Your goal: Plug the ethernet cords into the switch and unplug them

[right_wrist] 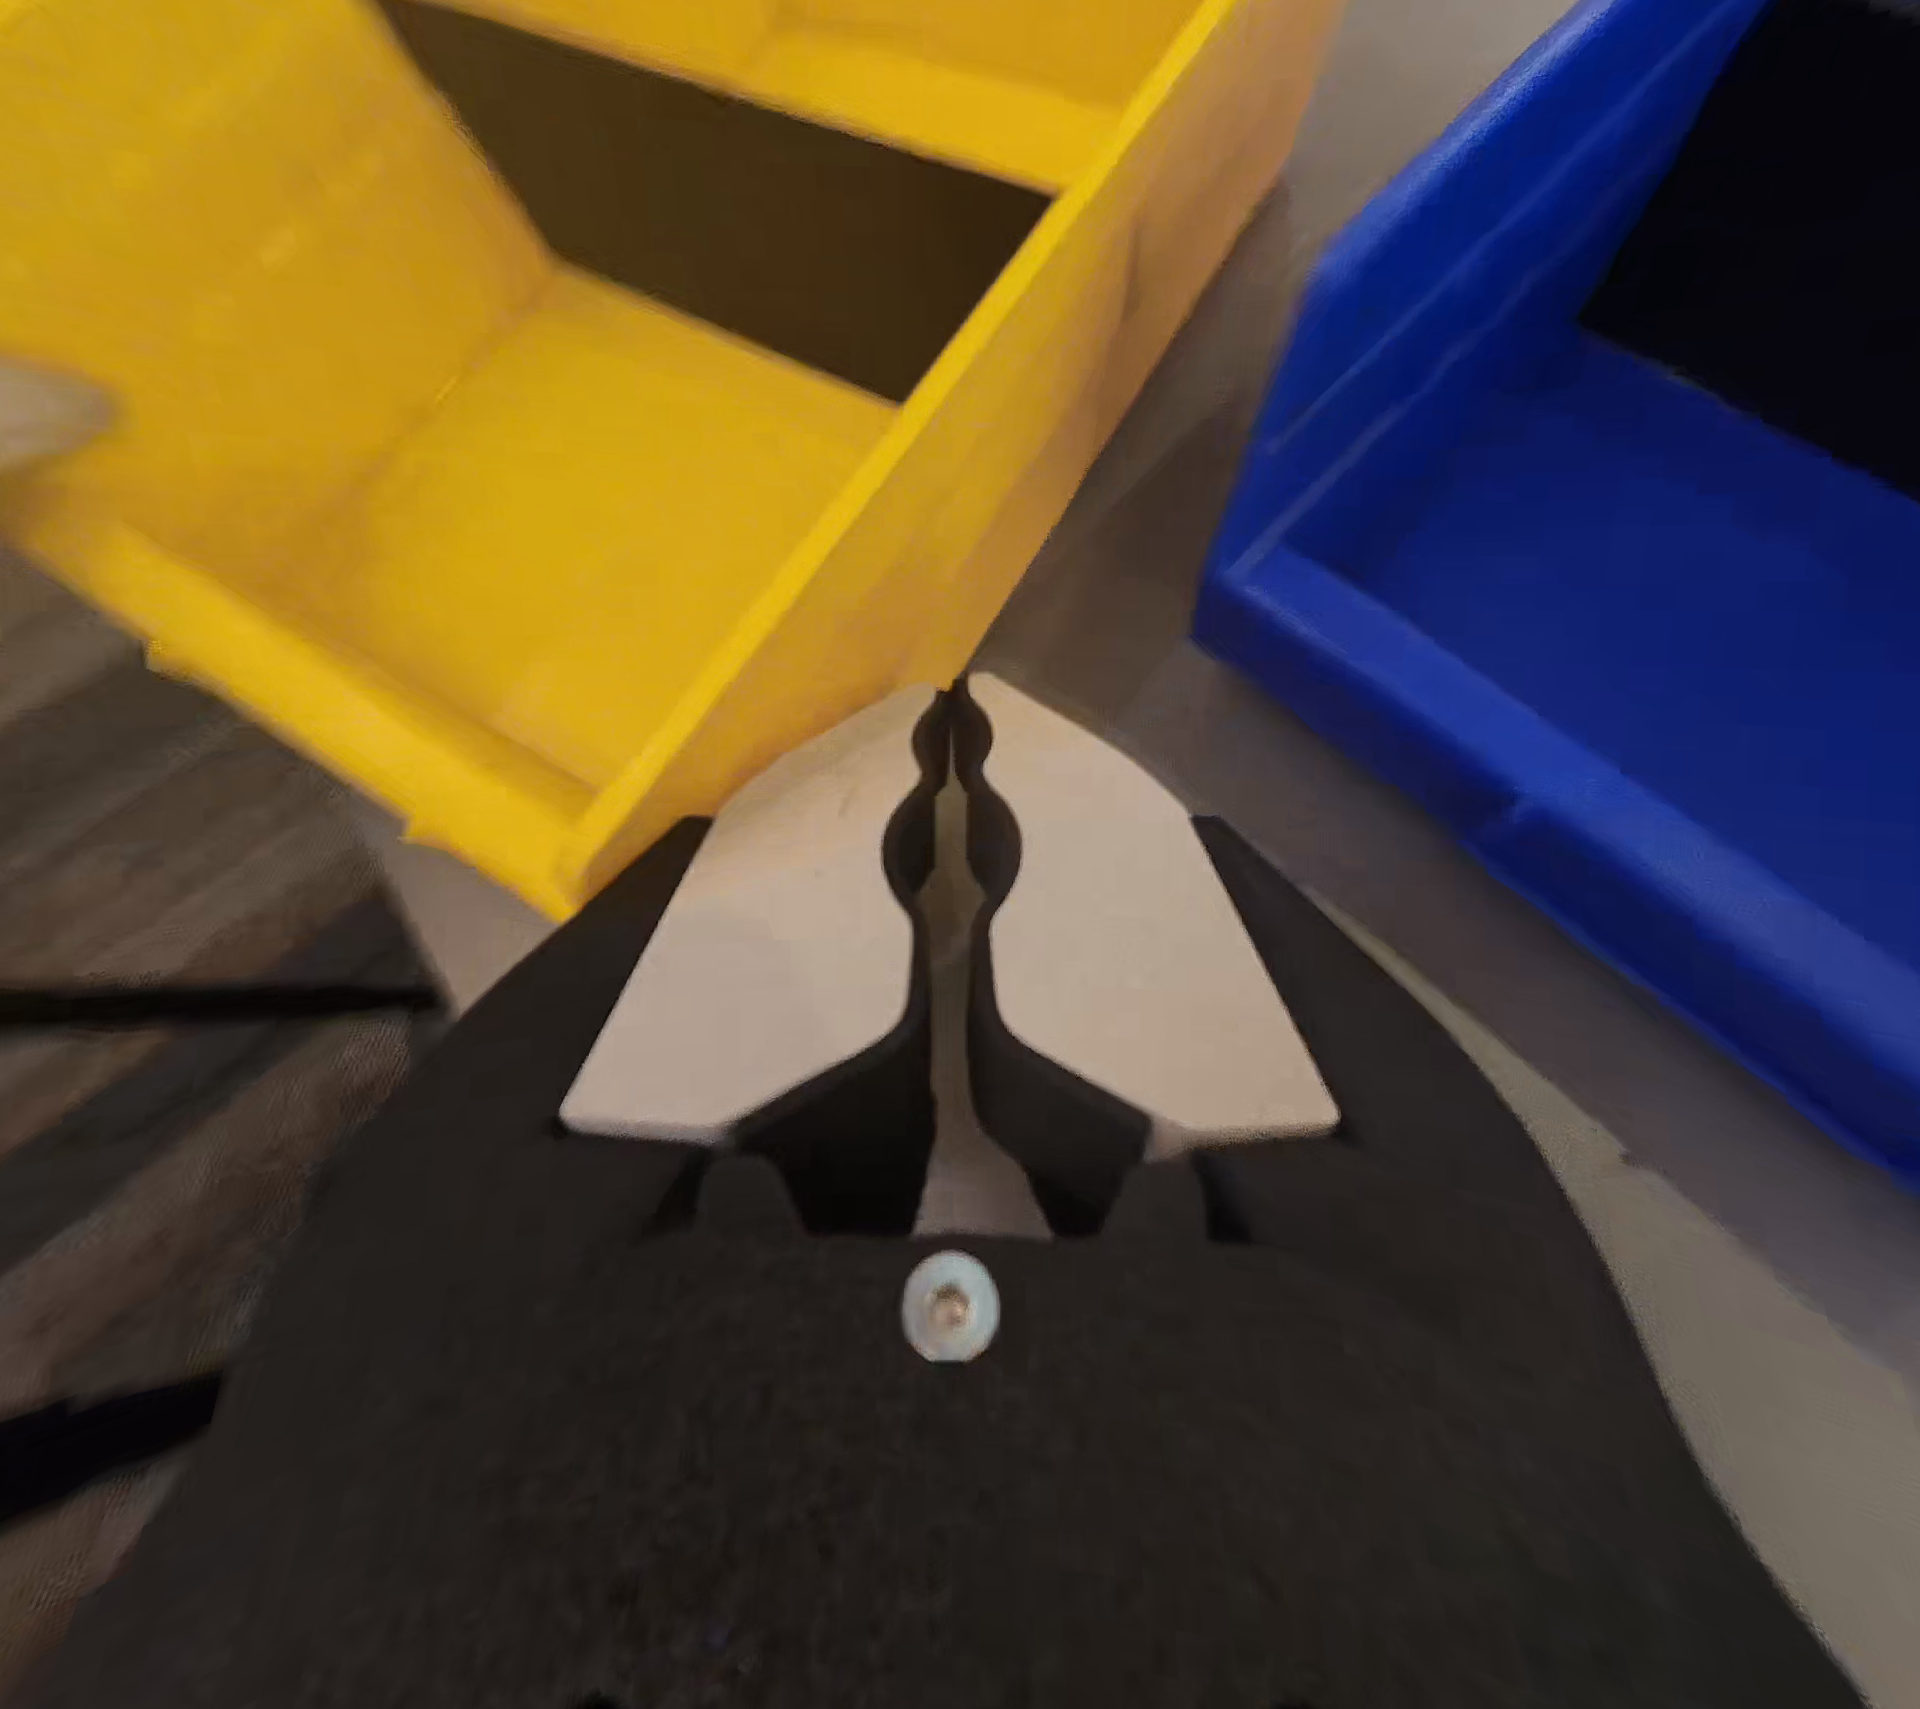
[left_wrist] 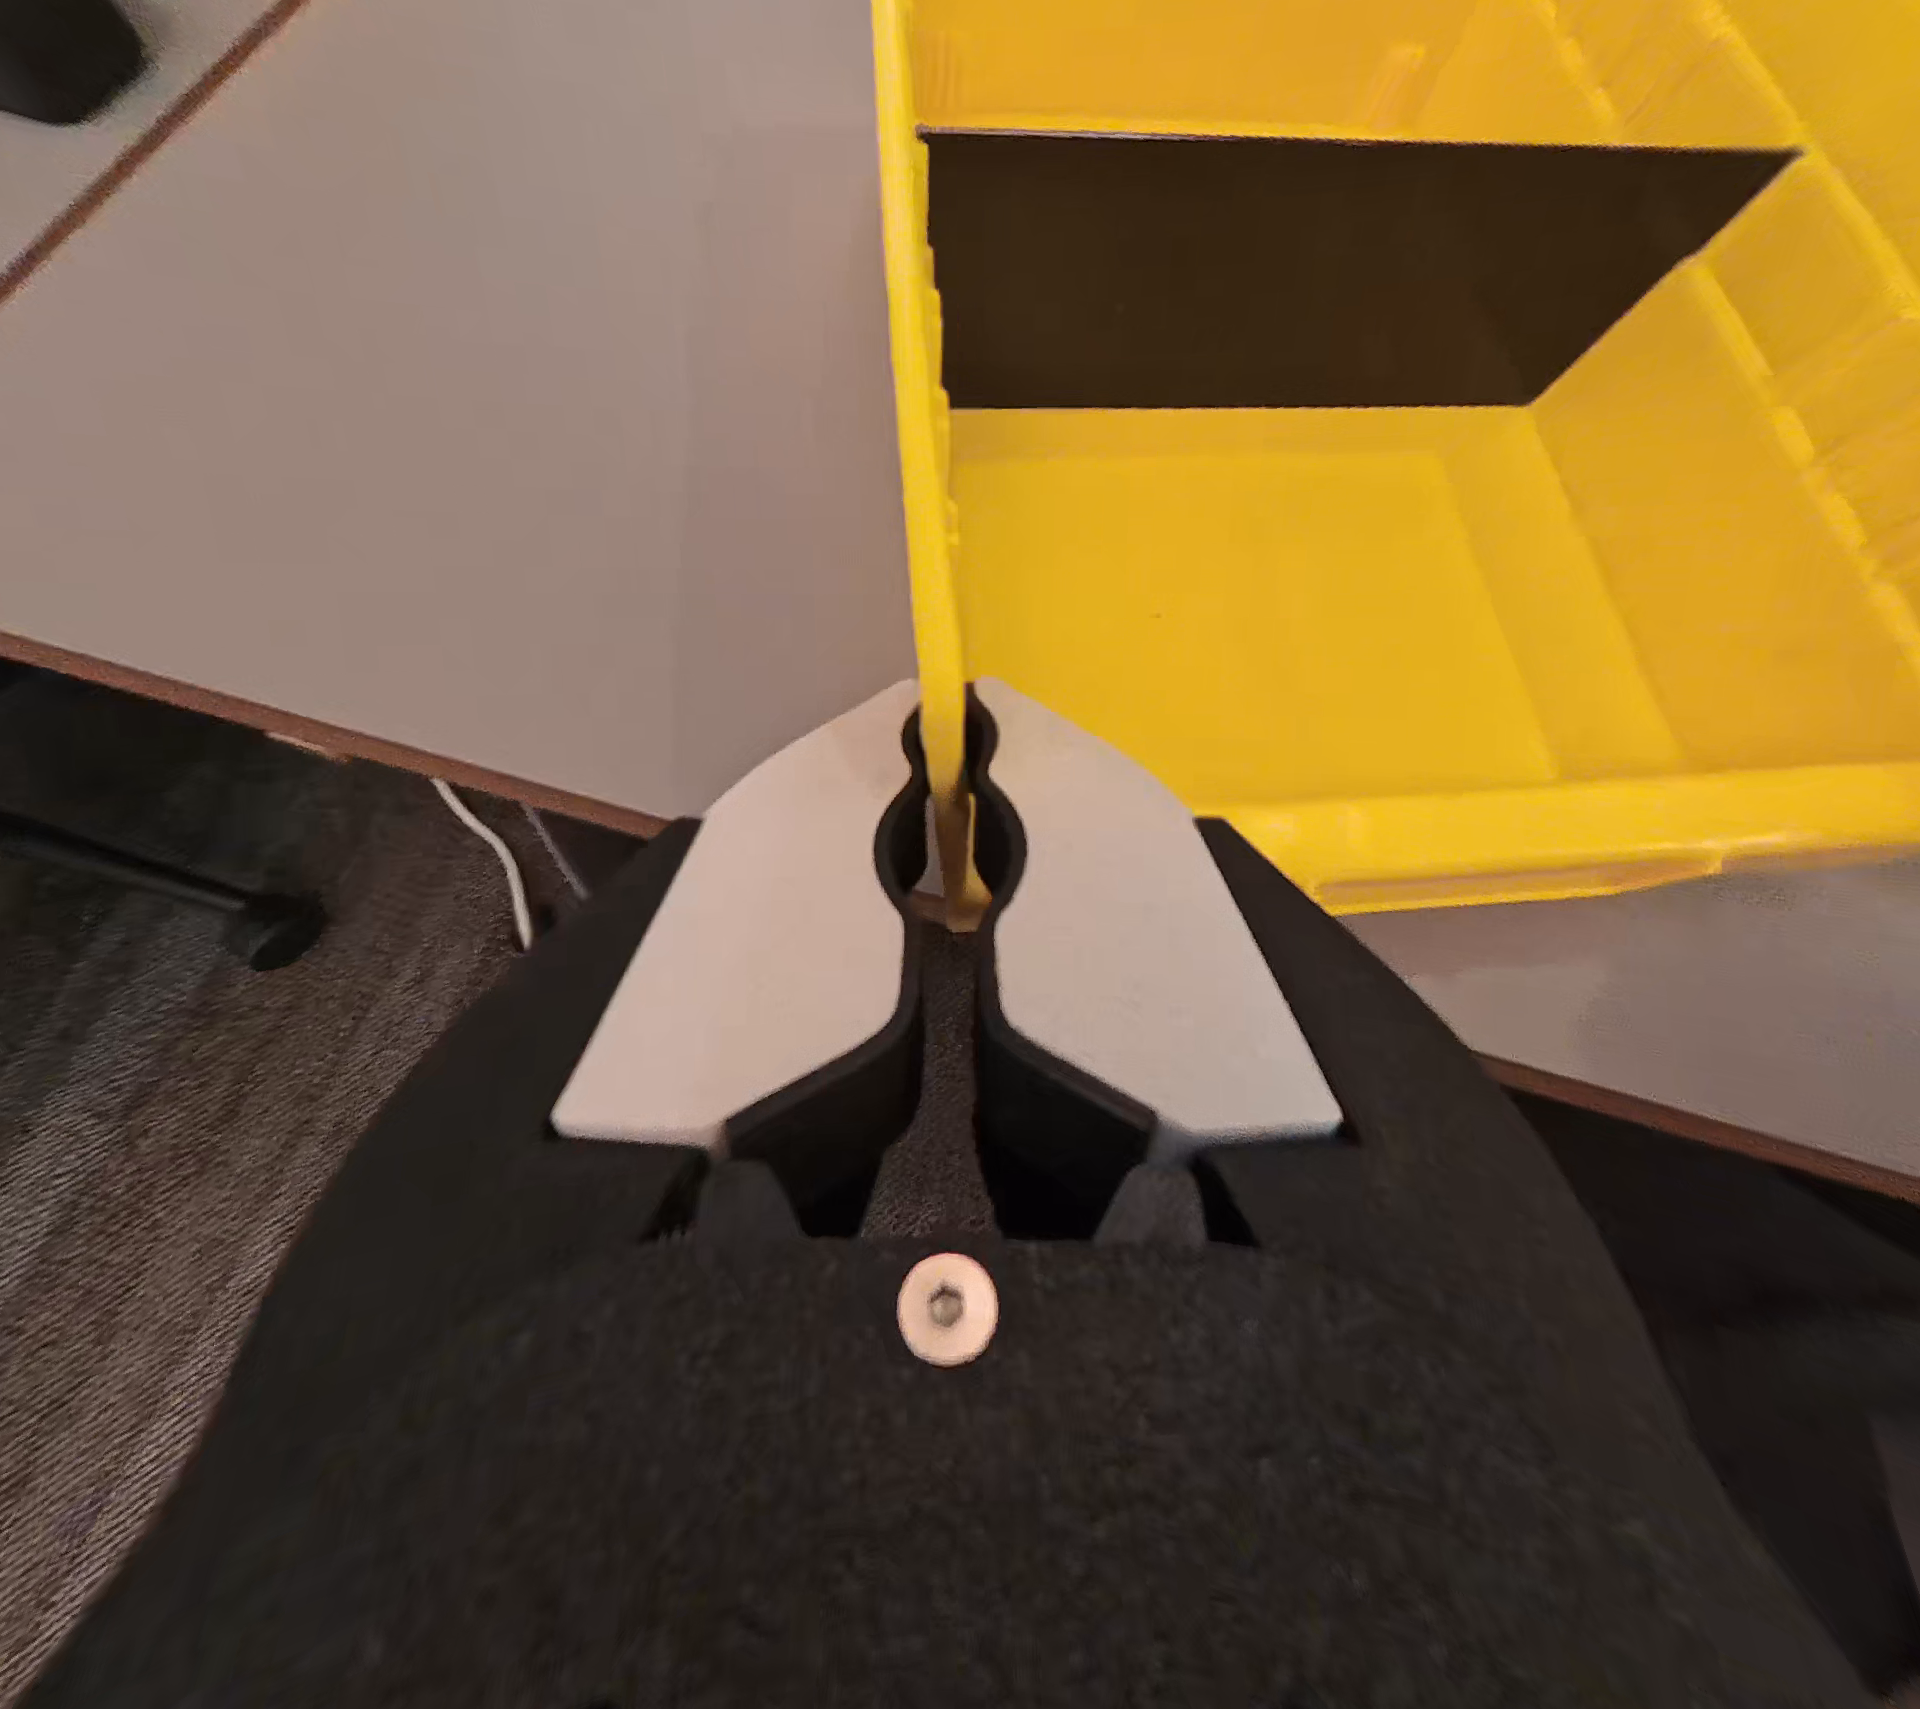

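Yellow plastic sits pinched in my left tongs [left_wrist: 943, 729]: they are closed on the near left wall of the yellow bin [left_wrist: 1299, 620]. My right tongs [right_wrist: 954, 703] are closed with nothing in them, tips at the bin's right wall. A black divider [left_wrist: 1299, 267] crosses the bin, and a blue bin [right_wrist: 1558, 620] stands to the right on the grey table [left_wrist: 468, 309]. If I pull, I think the bin could tip or slide off the near edge. I see no cords or switch anywhere.
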Action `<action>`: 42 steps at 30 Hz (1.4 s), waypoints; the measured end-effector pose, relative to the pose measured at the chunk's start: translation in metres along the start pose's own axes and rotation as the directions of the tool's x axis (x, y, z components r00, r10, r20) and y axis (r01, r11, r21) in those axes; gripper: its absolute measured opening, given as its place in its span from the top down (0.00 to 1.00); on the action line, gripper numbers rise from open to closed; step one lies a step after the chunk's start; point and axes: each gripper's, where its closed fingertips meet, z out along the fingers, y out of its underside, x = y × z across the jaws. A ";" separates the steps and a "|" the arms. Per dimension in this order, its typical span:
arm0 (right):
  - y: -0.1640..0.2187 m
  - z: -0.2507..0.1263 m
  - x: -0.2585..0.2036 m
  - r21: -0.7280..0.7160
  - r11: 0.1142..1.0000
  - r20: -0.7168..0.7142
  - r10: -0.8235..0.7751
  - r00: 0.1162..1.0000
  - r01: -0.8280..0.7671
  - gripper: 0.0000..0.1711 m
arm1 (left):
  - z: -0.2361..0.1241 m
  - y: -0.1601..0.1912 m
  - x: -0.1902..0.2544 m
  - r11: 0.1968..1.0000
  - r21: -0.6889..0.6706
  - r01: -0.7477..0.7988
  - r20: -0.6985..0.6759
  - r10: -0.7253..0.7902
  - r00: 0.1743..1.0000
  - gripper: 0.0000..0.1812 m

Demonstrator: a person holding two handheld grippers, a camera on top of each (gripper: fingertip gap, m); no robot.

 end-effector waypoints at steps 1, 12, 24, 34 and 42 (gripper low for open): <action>0.002 -0.005 -0.005 -0.030 1.000 0.034 -0.002 0.999 0.003 0.99 | -0.001 0.001 -0.002 1.000 0.000 -0.004 0.002 0.004 1.000 0.98; -0.023 -0.053 -0.034 0.161 0.969 -0.029 -0.185 0.982 0.187 0.64 | -0.016 0.012 0.008 1.000 0.001 0.010 -0.036 -0.010 0.999 0.98; -0.006 -0.026 -0.033 0.040 0.993 0.001 -0.114 0.994 0.114 0.89 | -0.046 0.012 0.011 0.997 0.064 -0.037 0.028 0.035 0.999 0.97; -0.087 -0.099 -0.010 0.332 0.933 -0.100 -0.109 0.989 0.137 0.97 | -0.127 -0.084 0.058 0.881 0.412 -0.231 0.205 0.158 0.966 0.95; -0.168 -0.243 0.111 0.530 0.825 -0.405 0.046 0.913 0.194 0.97 | -0.119 -0.206 0.195 0.713 0.570 -0.408 0.129 0.413 0.901 0.95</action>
